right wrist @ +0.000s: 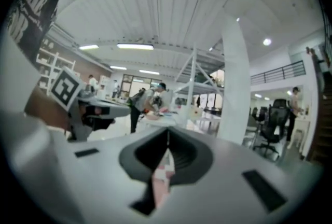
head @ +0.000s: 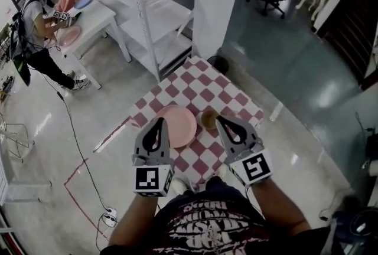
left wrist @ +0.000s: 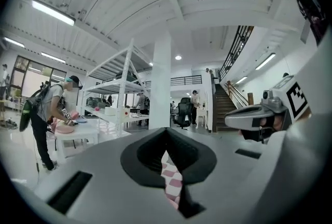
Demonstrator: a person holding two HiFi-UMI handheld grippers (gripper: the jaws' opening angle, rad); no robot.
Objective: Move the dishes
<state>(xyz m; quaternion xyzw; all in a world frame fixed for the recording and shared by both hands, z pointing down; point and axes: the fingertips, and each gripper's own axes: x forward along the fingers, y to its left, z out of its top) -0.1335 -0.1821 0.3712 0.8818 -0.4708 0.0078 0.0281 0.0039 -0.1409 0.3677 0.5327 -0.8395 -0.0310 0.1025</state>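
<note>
Left gripper [head: 159,120]: jaws pressed together with nothing between them. It hangs above the near-left edge of the plate, and we see no contact.
Right gripper [head: 220,119]: also closed and empty, with its tip just beside the cup.
Pink plate [head: 178,125]: lies flat on the checked tablecloth [head: 204,87], toward the side of the table nearest us.
Cup [head: 208,118]: small and brownish, standing just right of the plate. We cannot tell whether the two touch.
Handling: we judge the plate stiff, smooth and fairly light (ceramic or plastic, we cannot say which), so it is likely to slip in a shallow pinch. It could chip if dropped.
Where to grip: we would open the jaws and take the plate by its raised rim at the near edge, one jaw over and one under. For the cup, we would pinch the wall across the lip.
Head view only: shows both dishes and the two grippers over them.
Gripper views only: show each pair of jaws meeting, with only a sliver of cloth below. They also show the room at eye level, including a pillar [left wrist: 162,83] and a person [left wrist: 49,114] bent over a white table.
</note>
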